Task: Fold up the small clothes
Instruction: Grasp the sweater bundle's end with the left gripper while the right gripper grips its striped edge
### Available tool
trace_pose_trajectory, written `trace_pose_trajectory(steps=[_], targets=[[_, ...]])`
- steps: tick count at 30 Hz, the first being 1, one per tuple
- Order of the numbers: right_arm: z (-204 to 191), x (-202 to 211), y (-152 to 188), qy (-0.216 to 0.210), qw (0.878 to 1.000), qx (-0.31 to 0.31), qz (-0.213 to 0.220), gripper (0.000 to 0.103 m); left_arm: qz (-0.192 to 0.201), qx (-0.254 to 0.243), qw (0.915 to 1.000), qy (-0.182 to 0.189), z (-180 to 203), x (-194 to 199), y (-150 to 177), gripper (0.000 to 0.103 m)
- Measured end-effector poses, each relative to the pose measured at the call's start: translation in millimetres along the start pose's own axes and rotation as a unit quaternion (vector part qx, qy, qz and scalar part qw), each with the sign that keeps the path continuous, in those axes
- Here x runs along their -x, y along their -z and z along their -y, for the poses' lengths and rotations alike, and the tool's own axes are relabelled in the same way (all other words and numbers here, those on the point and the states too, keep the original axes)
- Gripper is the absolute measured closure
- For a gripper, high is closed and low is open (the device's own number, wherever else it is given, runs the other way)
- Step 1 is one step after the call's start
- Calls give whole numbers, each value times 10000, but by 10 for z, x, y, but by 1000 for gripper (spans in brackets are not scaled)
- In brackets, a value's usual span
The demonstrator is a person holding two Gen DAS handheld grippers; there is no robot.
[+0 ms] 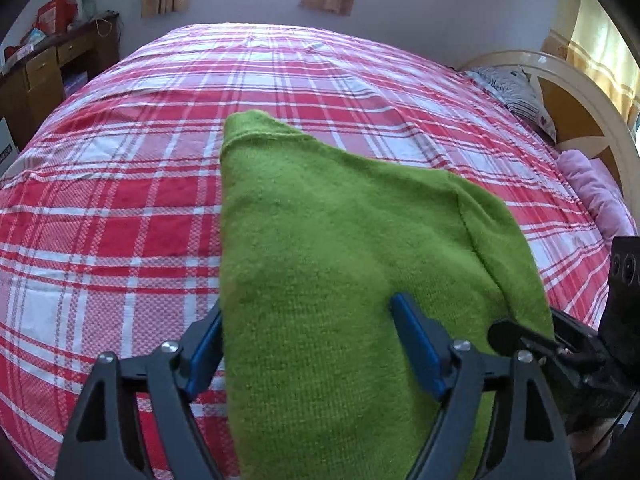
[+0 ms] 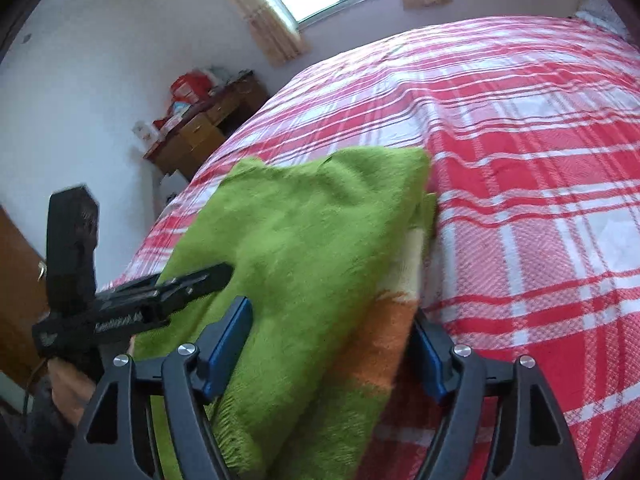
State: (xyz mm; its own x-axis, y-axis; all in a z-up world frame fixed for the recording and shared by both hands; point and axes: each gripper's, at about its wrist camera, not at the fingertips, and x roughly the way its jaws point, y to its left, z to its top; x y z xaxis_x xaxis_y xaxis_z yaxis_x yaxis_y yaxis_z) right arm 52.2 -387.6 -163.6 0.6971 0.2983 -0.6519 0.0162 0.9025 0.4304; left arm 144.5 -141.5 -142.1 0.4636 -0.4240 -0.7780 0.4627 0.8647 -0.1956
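One green knit garment (image 1: 328, 240), fuzzy, folded, with orange and pale yellow bands showing along one edge in the right wrist view; it lies on the red-and-white plaid bed (image 1: 120, 200), at its near edge. Two grippers: left gripper (image 1: 308, 344) and right gripper (image 2: 332, 344), each with jaws apart, straddling the garment, pads not pressing it.

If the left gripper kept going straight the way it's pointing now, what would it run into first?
Most likely the fuzzy green knitted garment: it lies directly between the left gripper's open jaws and stretches ahead of them over the red-and-white plaid bedspread. Depth is hard to judge.
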Motion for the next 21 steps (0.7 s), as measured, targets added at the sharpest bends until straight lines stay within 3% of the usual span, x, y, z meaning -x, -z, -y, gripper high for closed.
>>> trace_pose_trajectory(steps=[4, 7, 9, 15, 19, 21], targets=[[-21, -66, -17, 196, 9997, 123, 62, 29, 45, 1, 10000, 27, 8, -14, 10, 20], [-95, -80, -8, 390, 9988, 296, 19, 35, 44, -15, 10000, 59, 13, -18, 12, 23], [-102, -66, 7, 292, 9993, 218, 8, 48, 51, -32, 9998, 211, 20, -9, 22, 30], [-197, 54, 92, 173, 9998, -76, 33, 62, 48, -373, 9993, -11, 221, 135, 102, 52], [-202, 243, 192, -46, 9998, -143, -124, 64, -361, -239, 9989, 205, 225, 218, 122, 52], [-150, 326, 265, -63, 9997, -171, -157, 64, -444, -239, 9984, 269, 231, 211, 136, 44]])
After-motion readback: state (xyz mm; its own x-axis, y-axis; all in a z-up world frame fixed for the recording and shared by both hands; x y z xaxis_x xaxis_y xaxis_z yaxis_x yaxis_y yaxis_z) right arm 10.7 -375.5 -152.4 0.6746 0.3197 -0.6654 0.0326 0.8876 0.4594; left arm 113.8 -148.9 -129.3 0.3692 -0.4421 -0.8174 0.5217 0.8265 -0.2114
